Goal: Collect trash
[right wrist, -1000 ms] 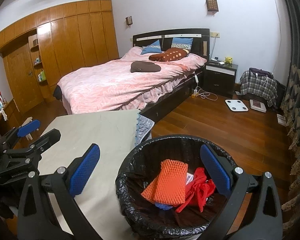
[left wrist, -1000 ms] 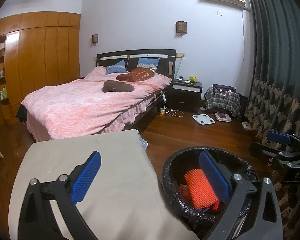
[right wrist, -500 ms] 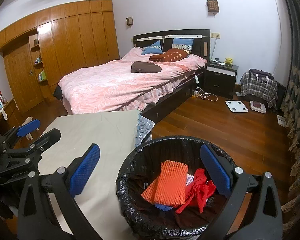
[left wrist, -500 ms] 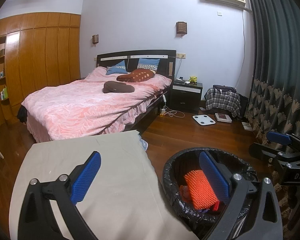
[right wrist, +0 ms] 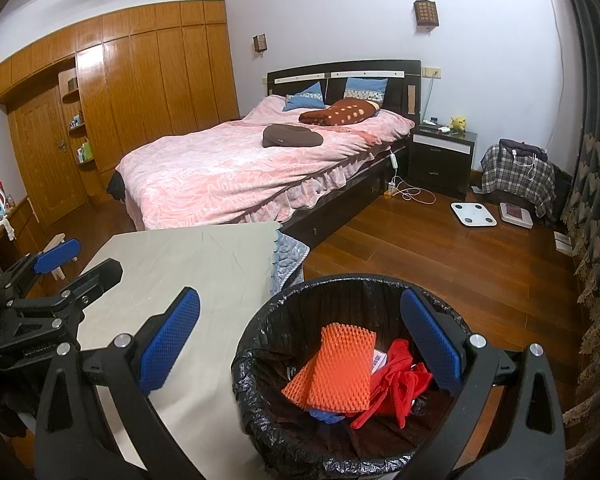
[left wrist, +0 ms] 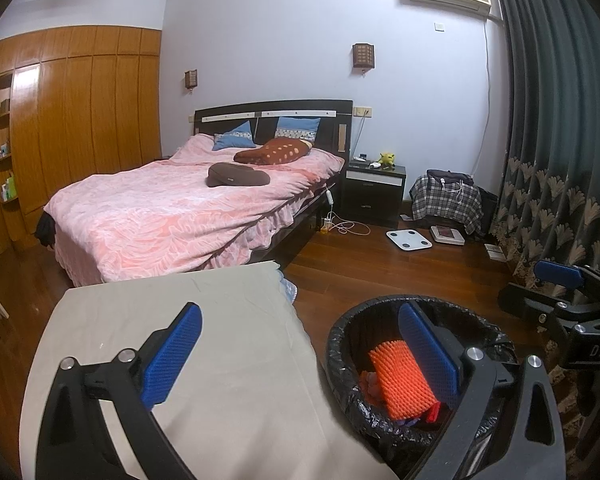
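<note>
The bed (right wrist: pixel 260 160) fills the far room, its near corner hidden behind the counter (right wrist: pixel 204 280), whose cloth-covered front edge runs out of frame behind both tools. Beside the counter stands the bin (right wrist: pixel 260 360), lined with a black bag; its near rim is cut off at the bottom of the right view, and in the left view its right side is hidden by the tool's finger. In the bin lie an orange foam net (right wrist: pixel 340 368) on top, a red bag (right wrist: pixel 400 392) just beside it, a small white label partly tucked between them, and a blue scrap under the net, too covered to make out. The left tool (left wrist: pixel 300 350) hangs wide over the counter edge and bin, holding nothing. The right tool (right wrist: pixel 300 344) is likewise spread wide and empty above the bin, one finger over the counter, the other over the bin's far side
</note>
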Tool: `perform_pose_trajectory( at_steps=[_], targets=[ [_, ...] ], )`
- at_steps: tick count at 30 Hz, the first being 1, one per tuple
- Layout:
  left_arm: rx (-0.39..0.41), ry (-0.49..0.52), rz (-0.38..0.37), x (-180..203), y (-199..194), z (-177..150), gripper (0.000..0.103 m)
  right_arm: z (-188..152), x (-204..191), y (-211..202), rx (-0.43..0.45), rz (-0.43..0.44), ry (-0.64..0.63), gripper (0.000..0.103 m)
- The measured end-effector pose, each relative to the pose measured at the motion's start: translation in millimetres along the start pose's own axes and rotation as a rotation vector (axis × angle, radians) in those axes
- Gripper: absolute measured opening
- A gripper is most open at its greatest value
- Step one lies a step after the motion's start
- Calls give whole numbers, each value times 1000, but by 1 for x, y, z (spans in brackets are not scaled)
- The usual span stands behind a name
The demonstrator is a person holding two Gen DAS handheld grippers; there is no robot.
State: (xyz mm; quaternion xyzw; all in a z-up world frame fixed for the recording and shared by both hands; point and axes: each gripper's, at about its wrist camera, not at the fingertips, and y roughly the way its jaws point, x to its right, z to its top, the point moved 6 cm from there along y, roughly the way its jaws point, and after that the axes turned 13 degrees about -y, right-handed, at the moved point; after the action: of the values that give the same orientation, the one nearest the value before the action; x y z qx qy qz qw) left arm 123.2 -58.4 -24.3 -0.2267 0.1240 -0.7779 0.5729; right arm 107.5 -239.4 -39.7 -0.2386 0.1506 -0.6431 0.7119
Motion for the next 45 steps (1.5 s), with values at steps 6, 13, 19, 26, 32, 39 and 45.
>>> perform_pose_trajectory(
  at_steps=[6,13,19,26,32,39,45],
  targets=[
    [-1,0,0,0,0,0,97,0,0,0,0,0,0,98],
    [-1,0,0,0,0,0,97,-1,-1,1,0,-1,0,98],
    [0,0,0,-1,0,0,97,-1,-1,1,0,0,-1,98],
    [-1,1,0,0,0,0,97,-2,-1,1,0,-1,0,98],
    [-1,1,0,0,0,0,97,-2,-1,1,0,0,0,98],
    [-1,-1,2,-3,-2,2,97,-2,-2,1,0,0,0,98],
    [-2,-1,1,-3,-2,2,97,-2,-1,1,1,-1,-1,98]
  ],
)
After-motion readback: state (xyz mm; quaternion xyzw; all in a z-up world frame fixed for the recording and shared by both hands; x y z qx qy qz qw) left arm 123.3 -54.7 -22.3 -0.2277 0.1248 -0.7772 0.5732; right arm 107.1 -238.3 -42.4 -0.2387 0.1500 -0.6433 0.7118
